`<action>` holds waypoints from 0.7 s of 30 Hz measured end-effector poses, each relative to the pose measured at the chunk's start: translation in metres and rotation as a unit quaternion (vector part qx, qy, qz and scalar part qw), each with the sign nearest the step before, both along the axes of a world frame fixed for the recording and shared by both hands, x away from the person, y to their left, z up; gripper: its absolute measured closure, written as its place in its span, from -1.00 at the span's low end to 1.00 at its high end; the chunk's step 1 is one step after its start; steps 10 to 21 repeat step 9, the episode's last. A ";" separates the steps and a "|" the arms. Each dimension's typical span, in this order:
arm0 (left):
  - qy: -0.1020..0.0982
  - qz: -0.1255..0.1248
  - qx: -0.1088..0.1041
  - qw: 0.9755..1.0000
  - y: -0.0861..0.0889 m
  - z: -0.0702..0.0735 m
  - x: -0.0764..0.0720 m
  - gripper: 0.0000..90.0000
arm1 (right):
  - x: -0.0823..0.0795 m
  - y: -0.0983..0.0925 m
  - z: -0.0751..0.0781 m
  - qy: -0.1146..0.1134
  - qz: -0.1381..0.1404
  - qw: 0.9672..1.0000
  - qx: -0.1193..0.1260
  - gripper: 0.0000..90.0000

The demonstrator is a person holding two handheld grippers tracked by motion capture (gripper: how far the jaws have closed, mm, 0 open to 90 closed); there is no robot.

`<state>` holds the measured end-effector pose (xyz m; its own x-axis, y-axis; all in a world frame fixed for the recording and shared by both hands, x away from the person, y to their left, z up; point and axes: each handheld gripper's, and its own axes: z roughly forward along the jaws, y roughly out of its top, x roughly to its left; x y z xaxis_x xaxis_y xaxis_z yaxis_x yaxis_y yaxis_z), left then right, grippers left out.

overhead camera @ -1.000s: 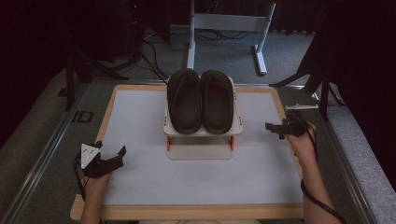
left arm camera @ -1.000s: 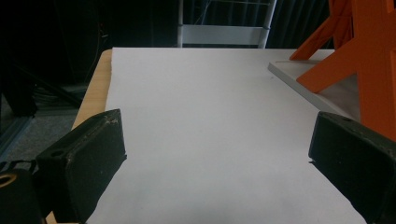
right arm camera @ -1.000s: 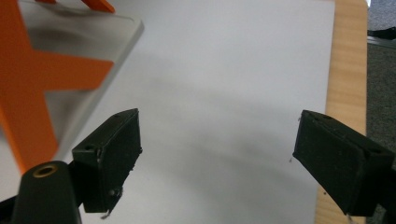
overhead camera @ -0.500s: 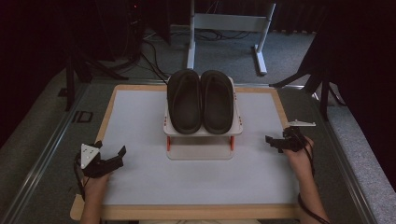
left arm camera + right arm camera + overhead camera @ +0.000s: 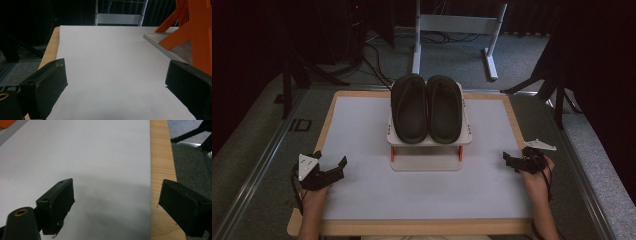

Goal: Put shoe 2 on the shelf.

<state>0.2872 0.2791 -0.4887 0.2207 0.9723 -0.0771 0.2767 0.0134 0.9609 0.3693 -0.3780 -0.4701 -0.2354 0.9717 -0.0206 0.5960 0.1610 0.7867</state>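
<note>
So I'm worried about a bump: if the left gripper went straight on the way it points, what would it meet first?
Probably nothing soon. The left gripper, jaws open, looks along the bare white table top toward its far edge. The orange-legged rack stands off to the right of that line, though depth is hard to judge.

Left tool point(image 5: 334, 166) hangs low with its 2 jaws spread wide, forearm straight behind it. Right tool point(image 5: 511, 161) likewise gapes, gripped by the right hand point(image 5: 537, 172).

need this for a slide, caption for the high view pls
Pair of black slippers on a small rack, open left gripper and right gripper apart.
</note>
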 end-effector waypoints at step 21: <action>0.000 -0.001 0.000 1.000 0.000 0.000 0.000 -0.93 | -0.003 -0.003 -0.006 -0.005 0.005 1.000 0.000 -0.73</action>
